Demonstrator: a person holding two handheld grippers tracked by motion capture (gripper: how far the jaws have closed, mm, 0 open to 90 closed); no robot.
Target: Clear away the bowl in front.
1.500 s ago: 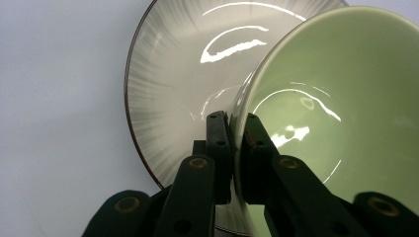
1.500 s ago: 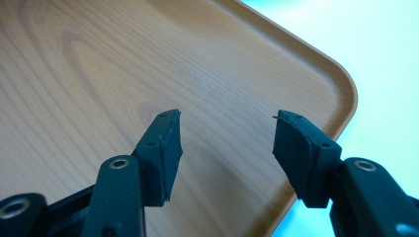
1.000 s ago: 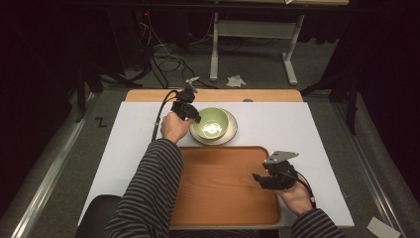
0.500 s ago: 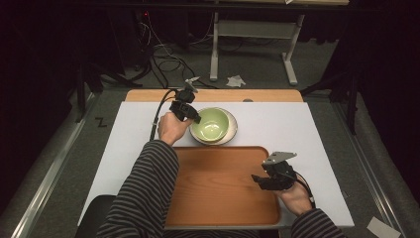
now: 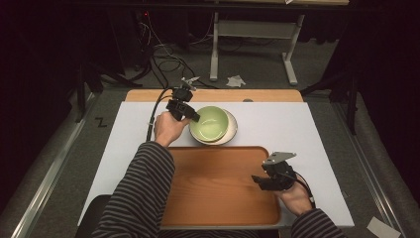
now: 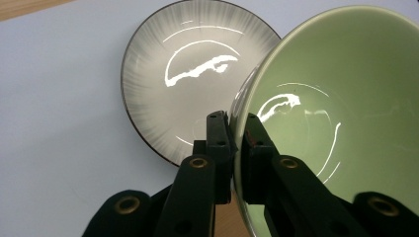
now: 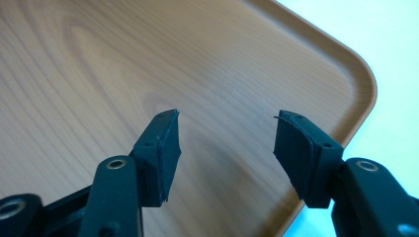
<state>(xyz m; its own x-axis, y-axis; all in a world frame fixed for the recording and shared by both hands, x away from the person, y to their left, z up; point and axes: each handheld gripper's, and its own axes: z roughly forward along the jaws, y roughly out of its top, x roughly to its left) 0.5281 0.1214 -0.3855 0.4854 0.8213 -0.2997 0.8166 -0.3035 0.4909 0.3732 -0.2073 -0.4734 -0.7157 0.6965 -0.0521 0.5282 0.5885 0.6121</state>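
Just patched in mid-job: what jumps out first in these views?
The left tool is clamped on the rim of a green bowl, tilted beside a grey plate on the white table cover. Nearer the person, a bare wooden tray lies with the right tool open over its corner.

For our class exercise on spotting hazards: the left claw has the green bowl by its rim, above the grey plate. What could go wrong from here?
1. The left claw pinches only the thin rim of the glossy green ceramic bowl, which hangs tilted; it may slip or swing.
2. If it drops, it could strike the grey ribbed ceramic plate below and chip both.
3. The open right claw hovers over the brown wooden tray, possibly crowding a landing there.
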